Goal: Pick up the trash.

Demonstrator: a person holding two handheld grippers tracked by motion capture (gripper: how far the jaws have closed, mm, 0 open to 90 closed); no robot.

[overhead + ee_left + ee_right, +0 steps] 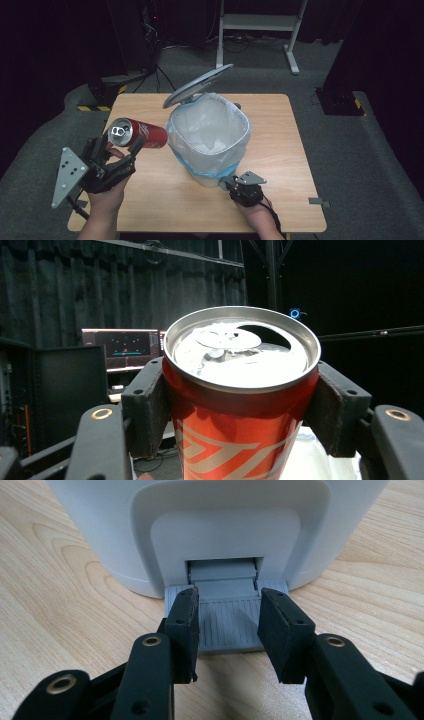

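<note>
Your left hand-held gripper (121,145) pinches a red aluminium drink can (137,134) with an opened silver top, held tilted just left of the white pedal bin (210,132) with a clear liner and raised grey lid (197,85). Your right hand-held gripper (227,625), jaws spread, presses the bin's grey ribbed pedal (227,622) on the wooden worktop (280,150).

One can (138,134), one bin (209,135)

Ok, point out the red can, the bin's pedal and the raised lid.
red can (235,440), left gripper view, its red side wall.
pedal (227,625), right gripper view, its ribbed top.
raised lid (197,86), high view, its grey underside.
</note>
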